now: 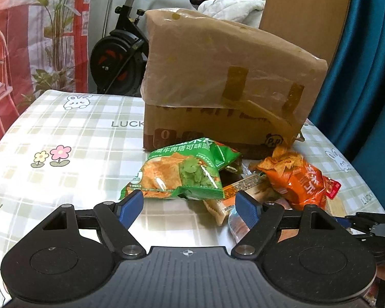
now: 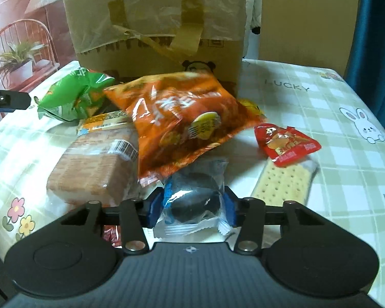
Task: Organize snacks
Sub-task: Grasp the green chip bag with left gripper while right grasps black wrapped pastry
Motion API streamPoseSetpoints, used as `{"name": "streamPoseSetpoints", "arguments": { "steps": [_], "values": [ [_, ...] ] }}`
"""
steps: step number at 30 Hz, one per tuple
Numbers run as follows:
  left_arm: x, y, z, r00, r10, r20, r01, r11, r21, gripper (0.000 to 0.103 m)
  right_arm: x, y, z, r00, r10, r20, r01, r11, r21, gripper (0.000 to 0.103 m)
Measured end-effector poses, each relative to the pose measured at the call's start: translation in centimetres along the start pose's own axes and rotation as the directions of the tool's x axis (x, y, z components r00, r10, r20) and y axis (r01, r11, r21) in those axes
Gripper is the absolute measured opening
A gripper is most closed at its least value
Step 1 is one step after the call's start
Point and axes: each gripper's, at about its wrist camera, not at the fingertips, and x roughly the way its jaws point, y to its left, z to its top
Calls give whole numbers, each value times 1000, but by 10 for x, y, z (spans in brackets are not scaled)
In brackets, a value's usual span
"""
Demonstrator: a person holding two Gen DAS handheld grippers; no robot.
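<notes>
A heap of snacks lies on the checked tablecloth [image 1: 64, 141] in front of a cardboard box [image 1: 218, 77]. My left gripper [image 1: 190, 200] stands open just short of a green chip bag [image 1: 184, 172], nothing between its blue pads. An orange chip bag [image 2: 182, 120] rests on a clear pack of brown crackers [image 2: 95, 169]. My right gripper [image 2: 192, 208] is shut on a dark round cake in a clear blue-edged wrapper [image 2: 192, 197], at the near edge of the heap. A red sachet [image 2: 285, 143] overlaps a long pale cracker bar [image 2: 282, 182] to the right.
The cardboard box [image 2: 154, 25], draped in plastic and tape, stands right behind the heap. An exercise bike [image 1: 120, 59] and a blue curtain [image 1: 359, 77] lie beyond the table. Bare cloth [image 2: 320, 102] shows to the right of the snacks, and to the left in the left wrist view.
</notes>
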Motion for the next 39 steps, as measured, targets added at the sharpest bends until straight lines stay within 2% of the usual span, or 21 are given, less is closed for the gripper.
{"name": "streamPoseSetpoints", "arguments": {
  "steps": [3, 7, 10, 13, 16, 18, 21, 25, 29, 35, 37, 39],
  "values": [
    [0, -1, -1, 1000, -15, 4, 15, 1000, -1, 81, -17, -1, 2, 997, -45, 65, 46, 999, -16, 49],
    [-3, -5, -2, 999, -31, 11, 31, 999, 14, 81, -38, -8, 16, 982, -47, 182, 47, 999, 3, 49],
    [-7, -4, -1, 999, -36, 28, 35, 999, 11, 81, -39, -12, 31, 983, 13, 182, -20, 999, 37, 49],
    [-10, 0, -3, 999, -43, 33, 43, 999, 20, 82, -40, 0, 36, 983, 66, 174, -66, 998, -4, 49],
    [-10, 5, -4, 999, -49, 19, 48, 998, 33, 82, -37, 12, 41, 973, 182, 144, -186, 982, 14, 49],
    [-10, 7, -3, 999, -35, 17, 34, 998, 45, 82, -37, 24, 46, 969, 207, 136, -206, 978, -15, 49],
    [-14, 7, 1, 998, -40, 37, 37, 996, 76, 82, -44, 33, 56, 959, 231, 166, -229, 973, -28, 49],
    [-9, 1, 7, 999, -26, 46, 20, 991, 131, 87, -50, 35, 75, 952, 202, 228, -196, 979, -52, 49],
    [10, -12, 9, 999, -19, 44, 9, 975, 223, 88, -43, 22, 76, 963, 155, 222, -159, 987, -4, 49],
    [50, -34, 4, 997, 45, 67, -69, 909, 412, 88, -41, 9, 69, 968, 144, 206, -153, 988, 29, 49],
    [67, -34, 5, 997, 66, 43, -78, 898, 432, 88, -40, 6, 69, 969, 144, 202, -154, 987, 37, 49],
    [81, -32, 9, 997, 74, 9, -71, 906, 417, 88, -38, 3, 69, 970, 141, 198, -153, 987, 44, 49]
  ]
}}
